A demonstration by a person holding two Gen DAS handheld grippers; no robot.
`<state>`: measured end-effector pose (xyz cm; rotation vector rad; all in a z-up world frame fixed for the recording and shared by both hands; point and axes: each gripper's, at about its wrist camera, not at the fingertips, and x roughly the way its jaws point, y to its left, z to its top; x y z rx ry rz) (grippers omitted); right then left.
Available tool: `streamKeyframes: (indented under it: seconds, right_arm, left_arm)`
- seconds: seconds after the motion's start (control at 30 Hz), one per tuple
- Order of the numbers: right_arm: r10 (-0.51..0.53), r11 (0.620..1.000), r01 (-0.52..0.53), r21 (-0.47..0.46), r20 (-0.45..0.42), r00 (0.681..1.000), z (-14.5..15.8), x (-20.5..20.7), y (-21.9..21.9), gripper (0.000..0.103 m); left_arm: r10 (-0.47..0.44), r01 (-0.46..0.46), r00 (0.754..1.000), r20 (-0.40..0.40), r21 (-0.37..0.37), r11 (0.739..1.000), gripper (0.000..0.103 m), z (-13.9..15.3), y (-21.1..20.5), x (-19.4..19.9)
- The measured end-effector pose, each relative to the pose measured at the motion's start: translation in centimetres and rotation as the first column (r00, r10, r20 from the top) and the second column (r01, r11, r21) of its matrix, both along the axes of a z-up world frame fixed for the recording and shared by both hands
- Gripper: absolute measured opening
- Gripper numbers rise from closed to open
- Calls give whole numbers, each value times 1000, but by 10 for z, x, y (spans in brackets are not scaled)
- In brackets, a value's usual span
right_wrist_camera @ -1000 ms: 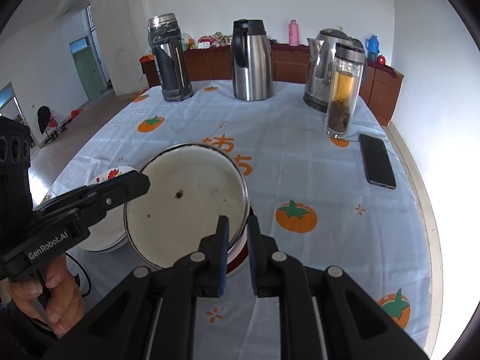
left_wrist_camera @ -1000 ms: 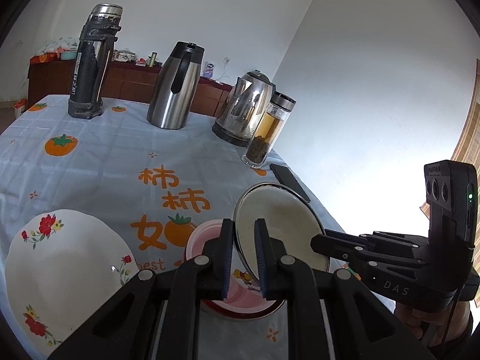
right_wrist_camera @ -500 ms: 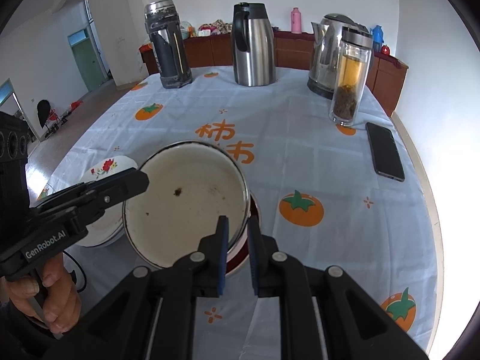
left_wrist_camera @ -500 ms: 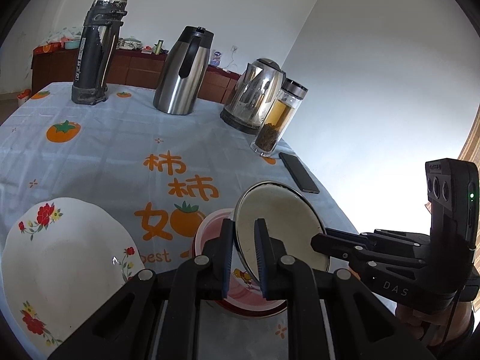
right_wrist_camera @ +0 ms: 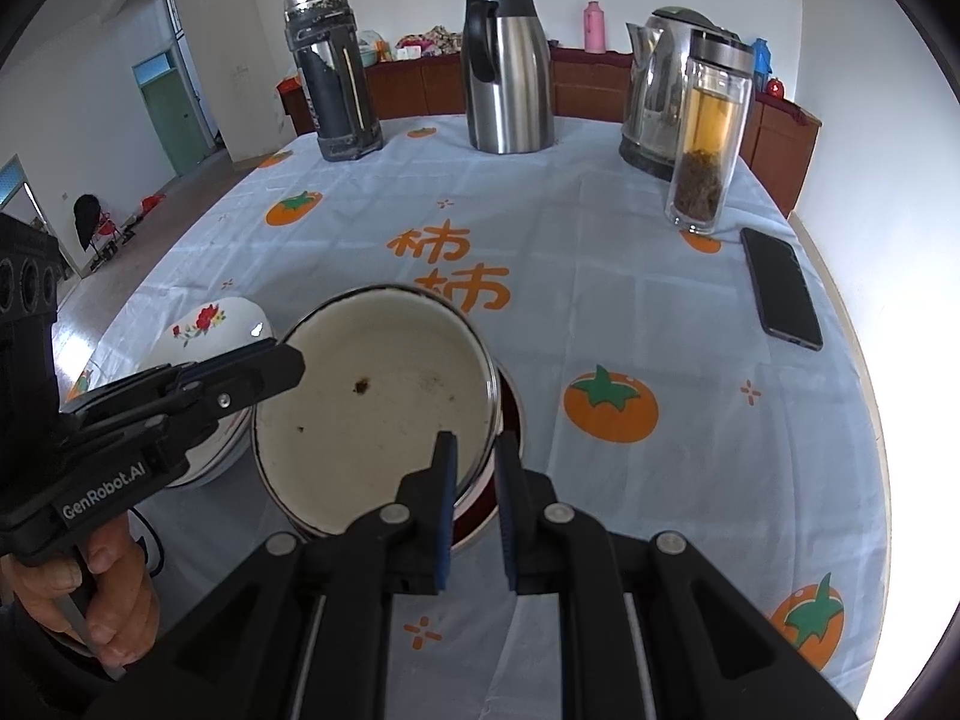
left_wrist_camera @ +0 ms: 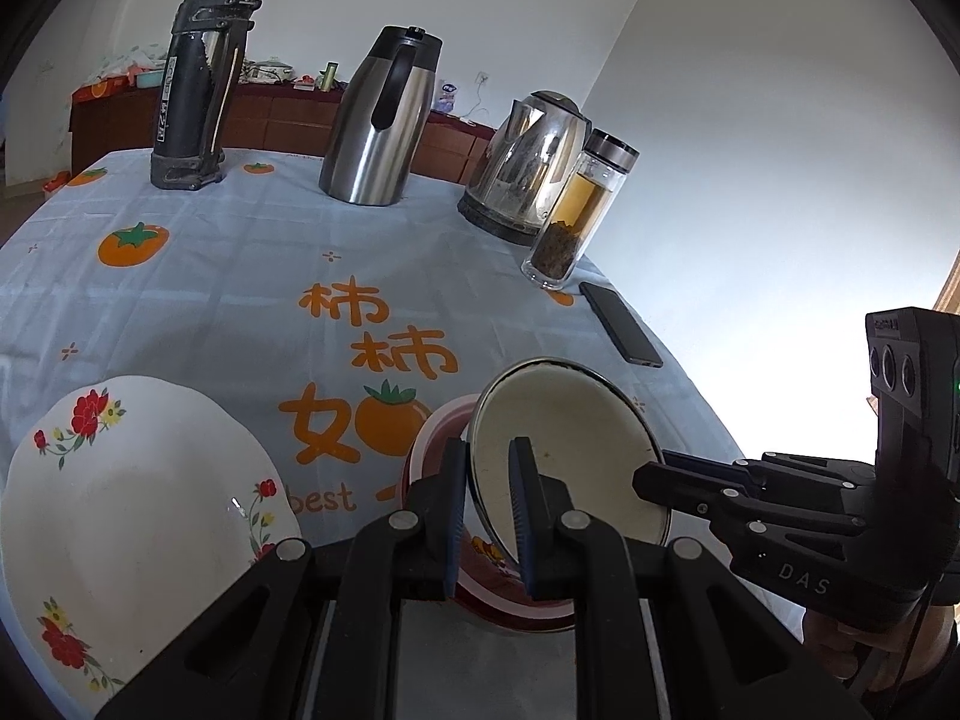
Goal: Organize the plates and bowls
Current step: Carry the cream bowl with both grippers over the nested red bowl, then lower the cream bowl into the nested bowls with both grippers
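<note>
Right wrist only: bowl (right_wrist_camera: 372, 402) stains.

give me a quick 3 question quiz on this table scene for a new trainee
1. True or false: both grippers grip the rim of the same white enamel bowl.
2. What lies directly under that bowl?
A. the floral plate
B. a red bowl
C. the phone
3. Fill in: the tea bottle stands just in front of the ____.

Key:
1. True. The left gripper and the right gripper each have a finger on either side of its rim, on opposite sides of the bowl.
2. B
3. Electric kettle
</note>
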<state>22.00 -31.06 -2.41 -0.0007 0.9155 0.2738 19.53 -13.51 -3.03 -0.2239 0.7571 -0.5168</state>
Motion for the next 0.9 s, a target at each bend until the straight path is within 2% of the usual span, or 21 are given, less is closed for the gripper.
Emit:
streamKeyframes:
  seconds: [0.9]
  right_arm:
    - [2,1000,-3,-25,-26,1000,-8,6,3,15]
  left_arm:
    - [0,0,1000,-19,31,1000,16,-9,-3,3]
